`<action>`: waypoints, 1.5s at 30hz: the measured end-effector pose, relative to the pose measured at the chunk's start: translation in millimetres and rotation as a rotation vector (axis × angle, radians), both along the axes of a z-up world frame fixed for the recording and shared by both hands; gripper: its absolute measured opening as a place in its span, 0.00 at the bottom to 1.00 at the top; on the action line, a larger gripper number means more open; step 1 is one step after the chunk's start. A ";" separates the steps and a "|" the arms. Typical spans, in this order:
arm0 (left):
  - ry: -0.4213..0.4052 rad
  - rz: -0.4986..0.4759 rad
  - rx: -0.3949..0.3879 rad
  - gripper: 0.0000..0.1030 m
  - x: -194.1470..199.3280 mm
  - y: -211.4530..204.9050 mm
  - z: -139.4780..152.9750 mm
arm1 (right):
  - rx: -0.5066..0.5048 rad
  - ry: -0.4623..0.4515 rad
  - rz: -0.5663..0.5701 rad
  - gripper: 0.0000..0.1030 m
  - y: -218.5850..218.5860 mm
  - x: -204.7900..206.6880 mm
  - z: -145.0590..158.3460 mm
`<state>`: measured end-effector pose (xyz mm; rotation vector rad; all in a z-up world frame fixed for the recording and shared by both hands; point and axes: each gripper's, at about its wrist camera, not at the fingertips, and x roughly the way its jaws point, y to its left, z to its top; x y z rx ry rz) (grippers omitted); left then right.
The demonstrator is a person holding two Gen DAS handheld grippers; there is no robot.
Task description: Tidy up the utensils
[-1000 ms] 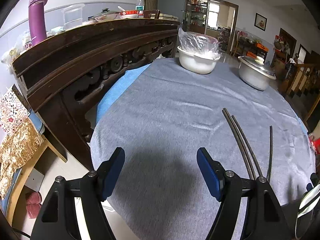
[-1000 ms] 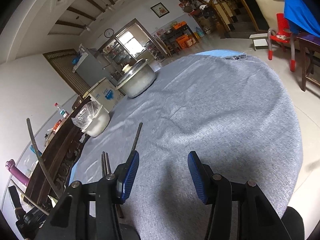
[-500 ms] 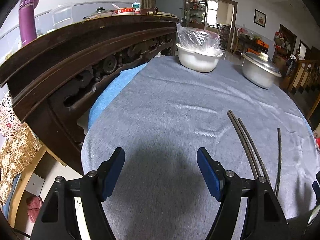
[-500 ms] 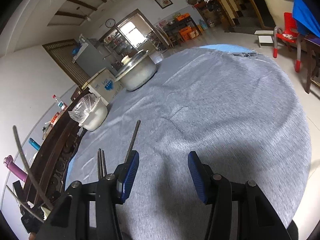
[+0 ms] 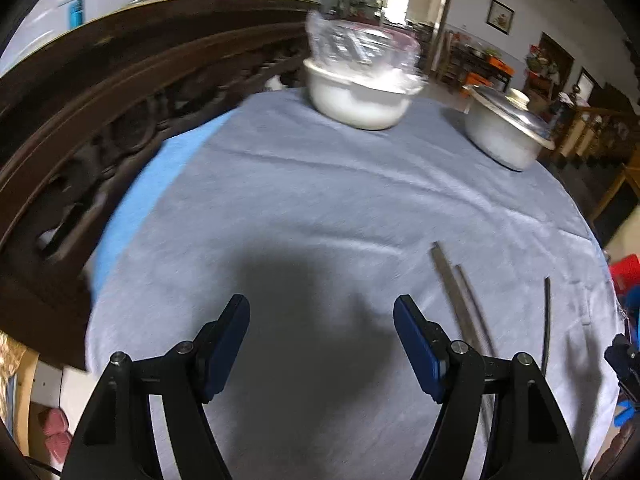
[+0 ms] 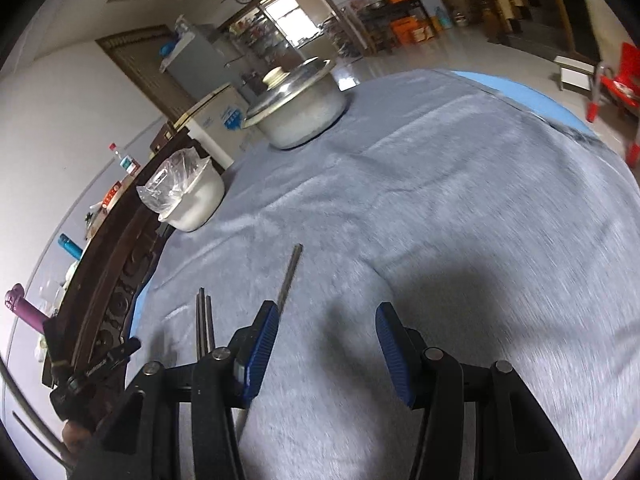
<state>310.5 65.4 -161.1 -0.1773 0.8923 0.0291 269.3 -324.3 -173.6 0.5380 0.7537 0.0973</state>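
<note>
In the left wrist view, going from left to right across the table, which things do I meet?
Dark wooden bench back → white bowl covered with plastic → pair of chopsticks → metal pot with lid → single chopstick.

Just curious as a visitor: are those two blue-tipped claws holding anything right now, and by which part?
Nothing is held. The left gripper and right gripper are both open over the cloth; the chopsticks lie untouched.

Daylight is admitted through a bright window (image 6: 294, 20) at the far end of the room, where detail is blown out. Dark, soft-edged shadows are cast on the grey tablecloth (image 5: 320, 208) just ahead of each camera. Motion blur is seen on the plastic-covered white bowl (image 5: 360, 92), the carved wooden furniture (image 5: 100, 120) and the cloth's right side. Straight lines are bent by fisheye distortion, and black vignetting is seen at the corners.
</note>
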 end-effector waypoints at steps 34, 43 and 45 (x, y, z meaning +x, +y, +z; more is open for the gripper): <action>0.225 -0.198 0.054 0.75 69.9 -74.7 -37.2 | 0.095 0.028 0.042 0.52 -12.2 22.1 -20.6; 0.265 -0.179 0.105 0.74 70.2 -77.6 -39.3 | 0.067 0.048 0.058 0.52 -10.6 29.8 -15.2; 0.277 -0.161 0.104 0.73 74.5 -78.1 -39.3 | 0.023 0.073 0.078 0.49 -4.2 41.6 -9.3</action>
